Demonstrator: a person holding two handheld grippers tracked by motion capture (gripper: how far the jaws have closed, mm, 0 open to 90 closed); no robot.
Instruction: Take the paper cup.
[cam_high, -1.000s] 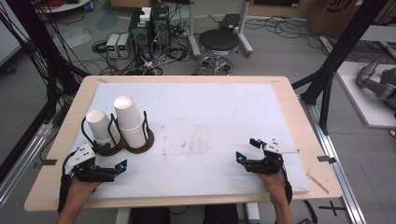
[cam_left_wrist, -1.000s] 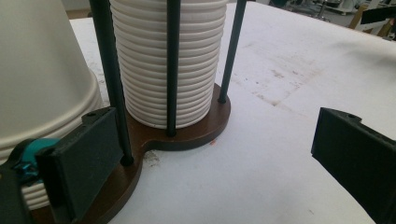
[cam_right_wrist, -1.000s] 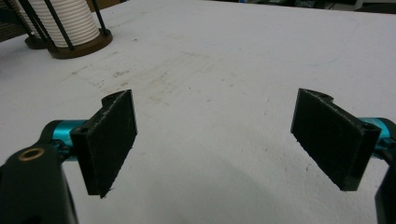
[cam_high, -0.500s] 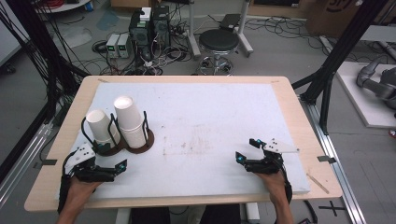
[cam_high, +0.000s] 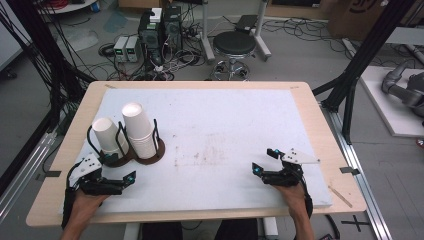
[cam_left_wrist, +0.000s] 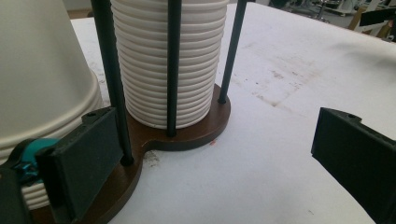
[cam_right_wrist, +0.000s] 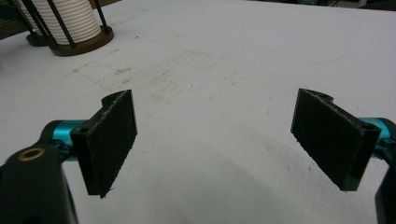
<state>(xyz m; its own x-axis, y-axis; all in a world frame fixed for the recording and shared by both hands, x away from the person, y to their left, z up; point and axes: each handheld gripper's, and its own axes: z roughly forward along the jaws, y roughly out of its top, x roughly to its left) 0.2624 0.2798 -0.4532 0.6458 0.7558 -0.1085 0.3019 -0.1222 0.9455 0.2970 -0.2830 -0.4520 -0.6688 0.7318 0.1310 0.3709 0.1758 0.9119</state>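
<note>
Two stacks of white paper cups sit upside down in a brown rack (cam_high: 150, 155) at the left of the counter (cam_high: 310, 120), on the white mat (cam_high: 225, 130). Thin black rods ring each stack, likely to keep the nested cups from toppling. The right stack (cam_high: 137, 127) is taller and close to upright; the left stack (cam_high: 107, 137) is shorter and tilts a bit toward the counter's left edge. Left tongs (cam_high: 107, 182) rest low on the mat just in front of the rack, released, jaws wide apart. In the left gripper view one jaw sits right beside the rack base (cam_left_wrist: 187, 135) and a rod, the other well out over bare mat, so the tongs (cam_left_wrist: 210, 163) point at the foot of the right stack (cam_left_wrist: 170, 56); the left stack (cam_left_wrist: 42, 79) is at that view's left edge. Looks like a ready pose for taking a cup, no contact with any cup yet. Right tongs (cam_high: 267, 162) lie at the near right of the mat, well apart from the rack, also released and empty. In the right gripper view its jaws (cam_right_wrist: 215, 140) frame bare stained mat, with the rack (cam_right_wrist: 81, 46) far off at top left. Probably parked, waiting to receive or help.
</note>
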